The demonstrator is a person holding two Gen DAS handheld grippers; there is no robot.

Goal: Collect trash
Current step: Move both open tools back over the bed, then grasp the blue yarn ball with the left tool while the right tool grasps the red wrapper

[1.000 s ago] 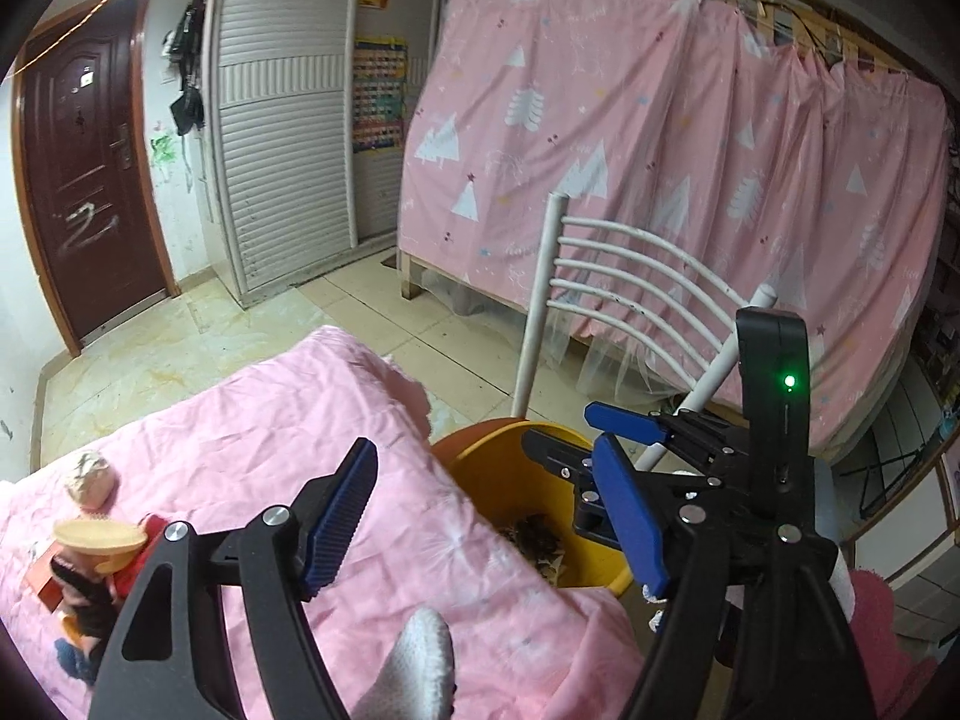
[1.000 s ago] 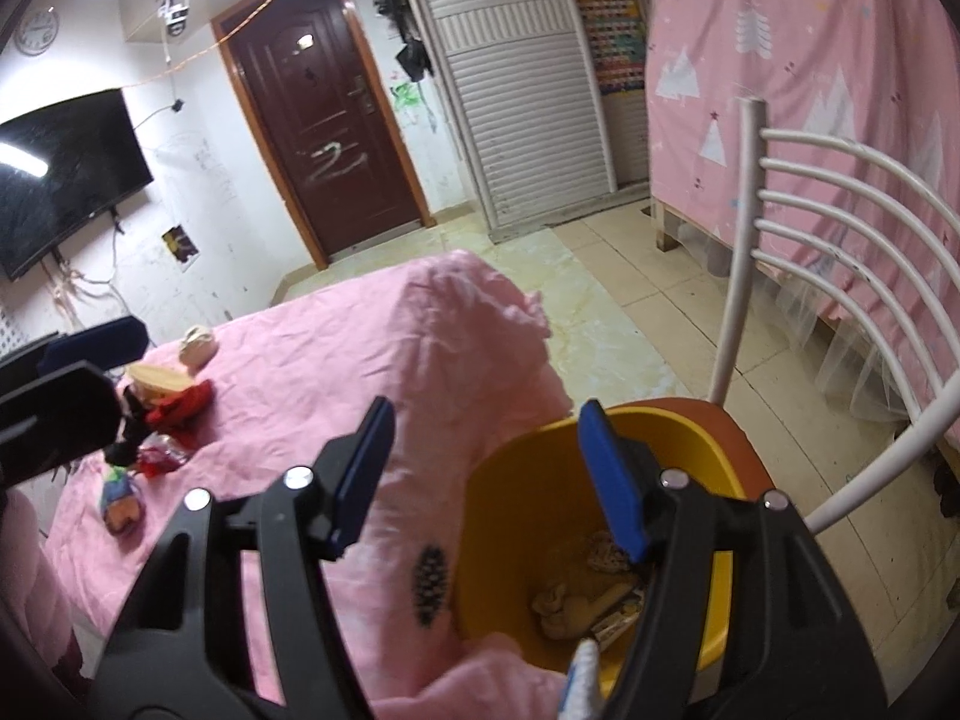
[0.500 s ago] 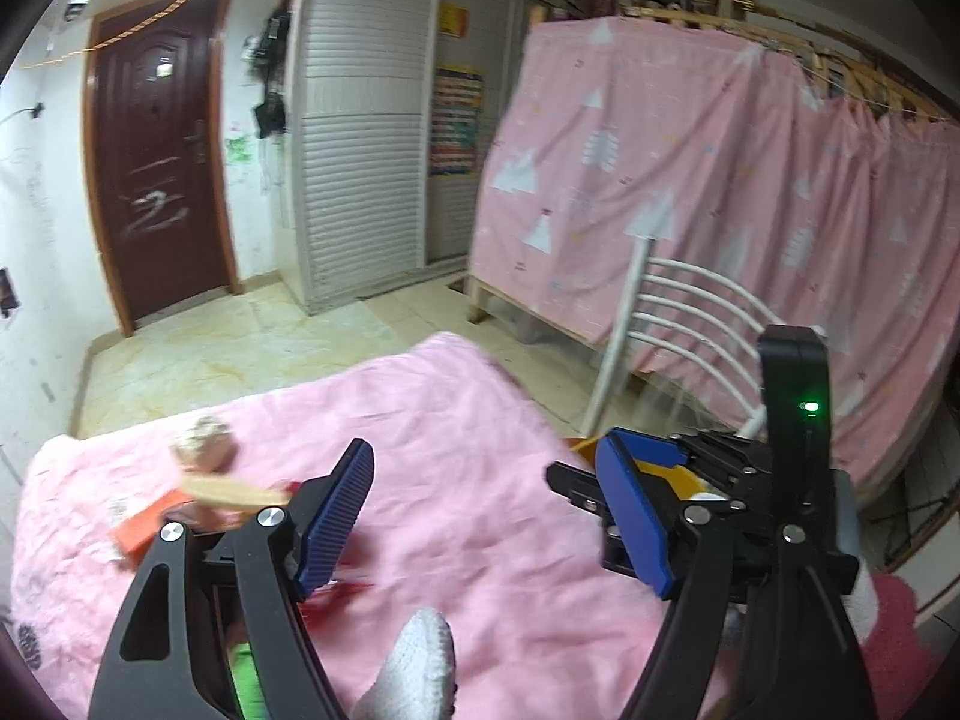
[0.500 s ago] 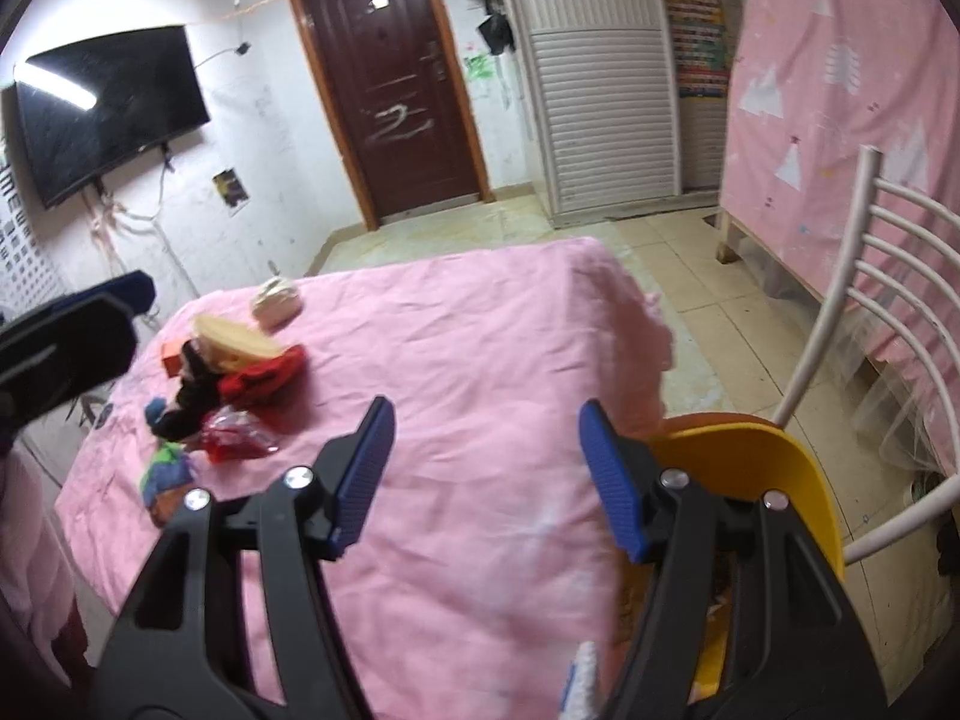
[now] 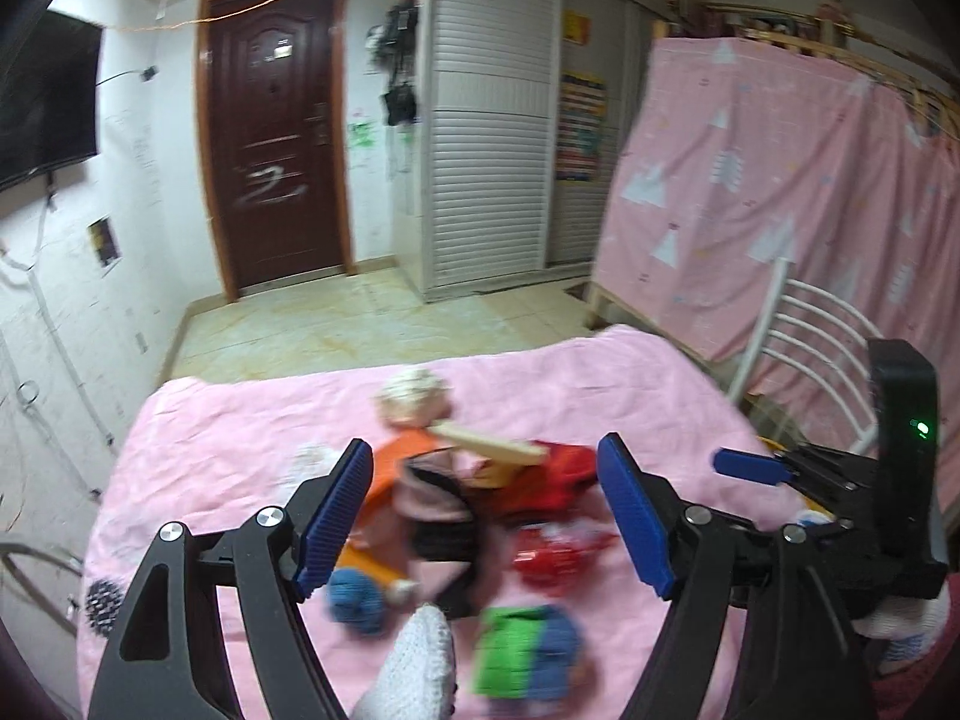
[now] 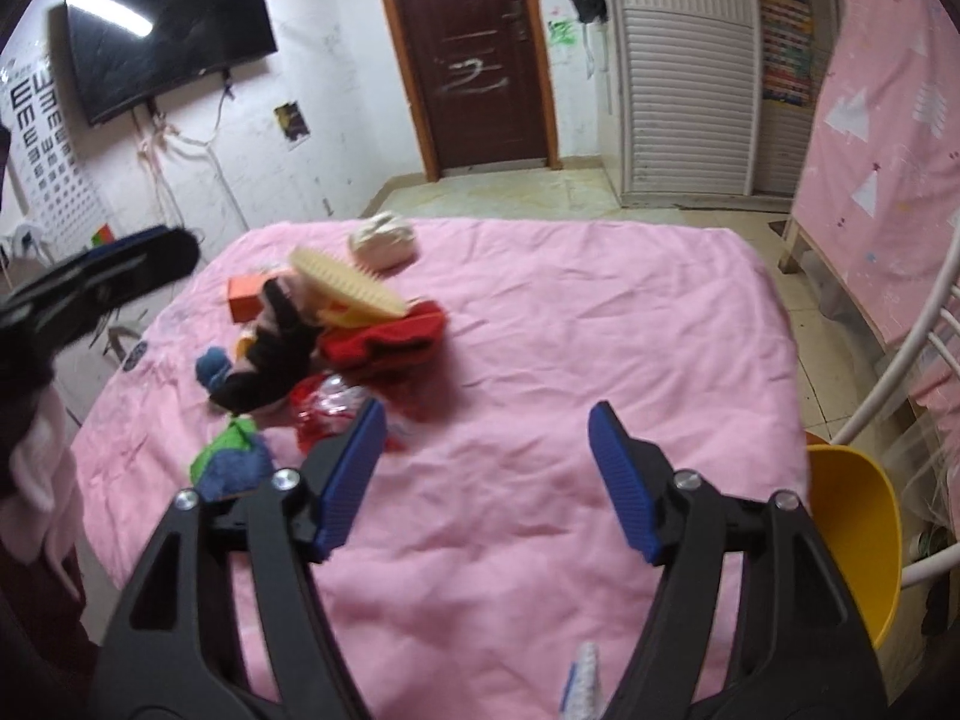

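A heap of trash lies on the pink cloth (image 6: 600,330): an orange box (image 6: 246,297), a cream brush (image 6: 348,285), a red rag (image 6: 390,339), a black sock (image 6: 264,366), a red wrapper (image 6: 324,408), a green-blue packet (image 6: 231,459) and a crumpled paper ball (image 6: 384,240). My left gripper (image 5: 483,480) is open above the heap (image 5: 456,510), holding nothing. My right gripper (image 6: 487,420) hangs over bare cloth to the right of the heap, its jaws opening and empty. The yellow bin (image 6: 858,540) sits low at the right edge.
A white slatted chair (image 6: 924,360) stands behind the bin, beside a pink-curtained bunk (image 5: 780,192). Tiled floor (image 6: 510,189) leads to a dark door (image 6: 474,54) and a white shutter cupboard (image 5: 492,150). A television (image 6: 168,24) hangs on the left wall.
Both views have swung left, from the yellow bin and chair to the trash heap on the cloth. The right jaws stand a little wider than before.
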